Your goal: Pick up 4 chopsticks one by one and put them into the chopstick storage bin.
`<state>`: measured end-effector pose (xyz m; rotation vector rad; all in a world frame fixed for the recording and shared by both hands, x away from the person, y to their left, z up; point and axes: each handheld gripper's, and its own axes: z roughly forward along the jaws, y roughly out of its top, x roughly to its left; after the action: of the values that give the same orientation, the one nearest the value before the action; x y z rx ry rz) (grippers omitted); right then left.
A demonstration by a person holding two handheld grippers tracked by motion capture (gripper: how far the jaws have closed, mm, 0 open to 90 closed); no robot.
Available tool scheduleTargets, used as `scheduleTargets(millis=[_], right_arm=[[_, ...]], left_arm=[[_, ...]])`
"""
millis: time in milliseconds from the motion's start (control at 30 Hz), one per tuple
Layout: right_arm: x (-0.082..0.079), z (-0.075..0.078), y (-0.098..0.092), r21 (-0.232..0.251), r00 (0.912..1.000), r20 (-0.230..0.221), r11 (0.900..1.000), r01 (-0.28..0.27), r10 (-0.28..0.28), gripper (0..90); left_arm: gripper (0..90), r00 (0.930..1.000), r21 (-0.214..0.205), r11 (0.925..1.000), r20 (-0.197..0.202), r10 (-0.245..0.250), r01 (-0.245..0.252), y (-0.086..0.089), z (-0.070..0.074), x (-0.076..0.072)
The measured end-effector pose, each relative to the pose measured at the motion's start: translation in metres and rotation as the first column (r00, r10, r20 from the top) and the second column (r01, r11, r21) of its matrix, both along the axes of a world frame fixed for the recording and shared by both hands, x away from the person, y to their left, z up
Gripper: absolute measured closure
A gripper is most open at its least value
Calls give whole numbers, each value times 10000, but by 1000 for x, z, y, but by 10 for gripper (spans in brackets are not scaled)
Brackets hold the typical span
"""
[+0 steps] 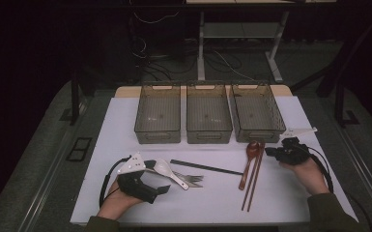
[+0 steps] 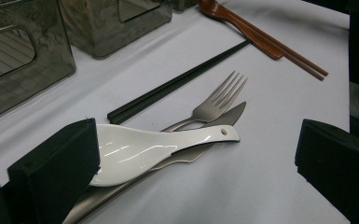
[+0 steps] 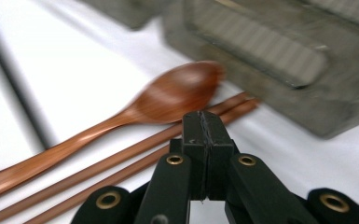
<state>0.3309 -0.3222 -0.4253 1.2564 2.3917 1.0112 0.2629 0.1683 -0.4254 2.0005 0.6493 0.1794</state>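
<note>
My left gripper rests on the white mat at the near left, open wide. In the left gripper view a white ceramic spoon lies between its jaws, bowl against the left pad, stacked on a steel fork and knife. Black chopsticks lie just beyond them. My right gripper is shut with nothing in it, tips hovering just right of the wooden spoon and brown chopsticks. In the right gripper view its tips sit over the chopsticks, close to the spoon bowl.
Three grey see-through bins stand in a row at the back of the mat: left, middle, right. The right bin is close ahead of my right gripper. The mat's near edge lies by the person's forearms.
</note>
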Motion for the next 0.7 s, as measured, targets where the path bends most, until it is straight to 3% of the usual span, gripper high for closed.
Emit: scheduleTargets(millis=[133, 333, 500, 700], right_arm=[[-20, 3, 7, 189, 9984, -184, 9984, -532, 535, 860], [-52, 1, 31, 203, 9831, -393, 9838, -1782, 1789, 849], [-74, 1, 52, 287, 9618, -474, 9628, -2686, 2697, 857], [-91, -2, 73, 280, 9247, -850, 9286, -3700, 3711, 892]], left_arm=[[0, 10000, -2, 10000, 19, -22, 22, -1, 0, 0], [0, 10000, 44, 10000, 6, -53, 53, -1, 0, 0], [0, 10000, 39, 10000, 6, -66, 66, -1, 0, 0], [0, 10000, 41, 10000, 4, -46, 46, -2, 0, 0]])
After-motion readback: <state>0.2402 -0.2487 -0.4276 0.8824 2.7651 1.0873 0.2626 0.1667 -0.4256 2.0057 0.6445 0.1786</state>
